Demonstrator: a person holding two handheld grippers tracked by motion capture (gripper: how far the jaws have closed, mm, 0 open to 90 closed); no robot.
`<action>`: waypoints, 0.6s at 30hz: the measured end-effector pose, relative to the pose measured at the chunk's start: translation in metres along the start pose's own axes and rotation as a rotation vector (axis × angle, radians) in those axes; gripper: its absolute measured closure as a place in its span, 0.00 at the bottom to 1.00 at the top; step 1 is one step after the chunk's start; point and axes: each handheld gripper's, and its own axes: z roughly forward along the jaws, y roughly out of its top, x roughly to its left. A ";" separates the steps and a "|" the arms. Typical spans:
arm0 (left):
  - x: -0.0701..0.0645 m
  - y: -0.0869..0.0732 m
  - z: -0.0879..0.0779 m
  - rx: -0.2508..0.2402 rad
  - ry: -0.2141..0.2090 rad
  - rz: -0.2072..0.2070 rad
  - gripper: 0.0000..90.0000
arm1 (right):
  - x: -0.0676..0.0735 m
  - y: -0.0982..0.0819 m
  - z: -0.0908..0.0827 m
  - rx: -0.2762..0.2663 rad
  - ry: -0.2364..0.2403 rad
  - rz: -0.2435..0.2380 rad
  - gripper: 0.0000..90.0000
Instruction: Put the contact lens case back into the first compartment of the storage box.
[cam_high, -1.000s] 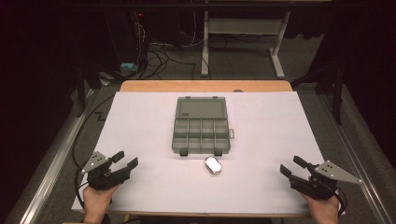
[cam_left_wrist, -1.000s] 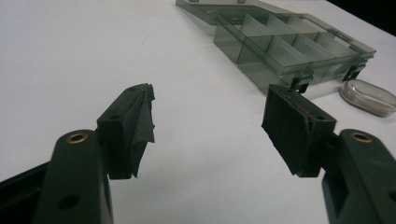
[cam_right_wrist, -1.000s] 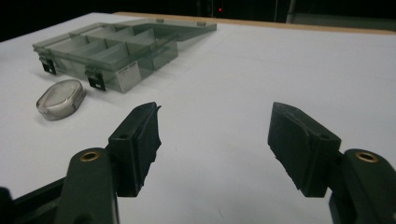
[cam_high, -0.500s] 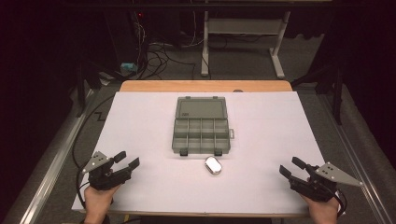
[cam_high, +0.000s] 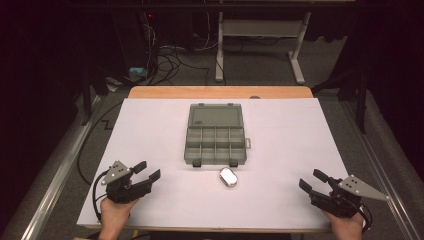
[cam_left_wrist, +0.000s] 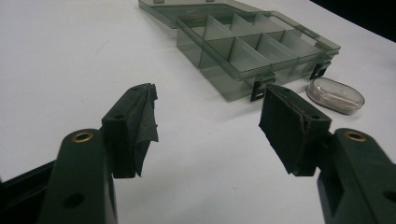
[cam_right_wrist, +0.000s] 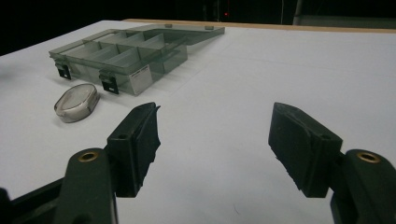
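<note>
The left tool (cam_high: 148, 171) hangs wide open and empty near the desk's (cam_high: 150, 125) front corner, the right tool (cam_high: 313, 180) likewise opposite, both aimed inward at the small oval case (cam_high: 229, 177) lying just before the open compartment box (cam_high: 216, 135), seemingly poised for a reach.

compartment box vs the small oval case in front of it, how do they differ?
The grey translucent plastic compartment box is rectangular and much larger; the small clear oval case is rounded and small. The box lies open, its lid folded flat behind and its empty divided compartments showing; the oval case is shut. The box sits square to the table edge; the case lies at a slant. Both rest on the white table, apart from both grippers.
</note>
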 end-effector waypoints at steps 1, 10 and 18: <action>-0.002 0.000 0.001 0.005 0.006 0.010 0.40 | 0.000 0.000 0.000 -0.001 0.001 0.001 0.37; -0.011 -0.001 0.014 0.035 0.002 0.055 0.41 | 0.000 0.000 0.004 0.019 0.003 -0.026 0.37; -0.020 0.002 0.023 0.034 -0.050 0.039 0.42 | 0.001 0.000 0.005 0.020 0.003 -0.041 0.37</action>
